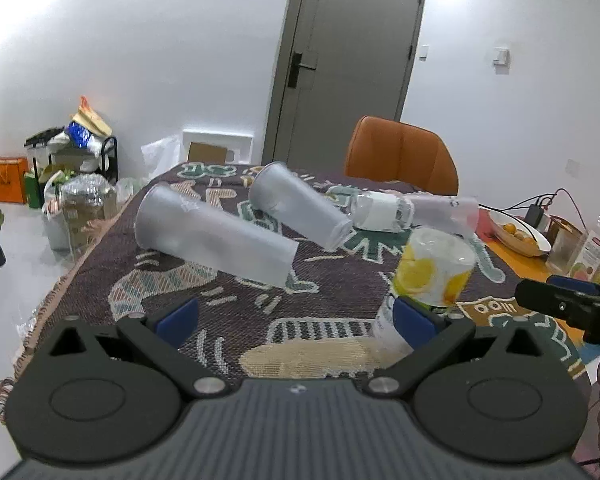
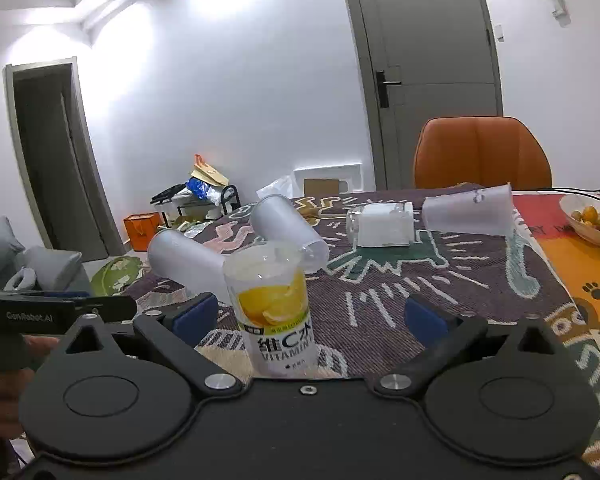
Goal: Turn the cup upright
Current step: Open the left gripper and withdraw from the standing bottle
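A clear cup with a yellow lemon label [image 2: 274, 308] stands upright on the patterned cloth, between the wide-open fingers of my right gripper [image 2: 310, 316], nearer the left finger, not gripped. It also shows in the left wrist view [image 1: 434, 272], just past the right fingertip of my open, empty left gripper [image 1: 296, 316]. Two frosted cups [image 1: 216, 236] [image 1: 300, 210] lie on their sides further back. A clear cup with a white label [image 2: 380, 224] and another frosted cup [image 2: 468, 210] lie on their sides at the far end.
The patterned cloth [image 2: 400, 292] covers the table. A bowl of oranges [image 2: 594, 218] sits at the right, with bottles and a cable [image 1: 588, 248] nearby. An orange chair [image 2: 482, 152] stands behind the table. Bags and boxes [image 1: 60, 168] clutter the floor at the left.
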Action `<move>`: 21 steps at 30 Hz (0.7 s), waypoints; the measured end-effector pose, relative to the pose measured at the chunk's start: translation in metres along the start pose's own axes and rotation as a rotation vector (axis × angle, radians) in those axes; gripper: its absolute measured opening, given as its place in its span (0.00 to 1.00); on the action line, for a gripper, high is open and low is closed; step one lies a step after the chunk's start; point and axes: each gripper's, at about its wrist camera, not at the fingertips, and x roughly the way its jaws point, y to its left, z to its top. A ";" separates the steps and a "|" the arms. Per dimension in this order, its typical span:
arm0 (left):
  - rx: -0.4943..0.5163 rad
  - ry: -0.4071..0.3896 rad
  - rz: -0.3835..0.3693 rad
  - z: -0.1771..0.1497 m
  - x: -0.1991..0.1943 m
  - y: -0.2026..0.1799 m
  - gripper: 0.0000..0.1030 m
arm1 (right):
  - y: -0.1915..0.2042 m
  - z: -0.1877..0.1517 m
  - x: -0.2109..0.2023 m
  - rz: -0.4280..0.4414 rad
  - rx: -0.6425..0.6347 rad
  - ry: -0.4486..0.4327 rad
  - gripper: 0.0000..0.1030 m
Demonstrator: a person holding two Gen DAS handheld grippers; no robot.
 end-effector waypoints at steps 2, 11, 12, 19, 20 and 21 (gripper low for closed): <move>0.014 -0.008 0.009 -0.001 -0.006 -0.004 1.00 | -0.002 -0.002 -0.007 0.002 -0.005 -0.002 1.00; 0.053 -0.020 0.015 -0.009 -0.030 -0.014 1.00 | -0.009 -0.012 -0.032 0.001 -0.009 0.007 1.00; 0.055 -0.022 0.015 -0.011 -0.032 -0.015 1.00 | -0.009 -0.013 -0.034 0.000 -0.008 0.007 1.00; 0.066 -0.030 0.024 -0.020 -0.050 -0.018 1.00 | -0.005 -0.024 -0.050 0.007 -0.028 0.016 1.00; 0.067 -0.033 0.024 -0.021 -0.052 -0.018 1.00 | -0.004 -0.025 -0.052 0.006 -0.033 0.017 1.00; 0.067 -0.037 0.025 -0.023 -0.055 -0.018 1.00 | -0.004 -0.027 -0.055 0.007 -0.035 0.016 1.00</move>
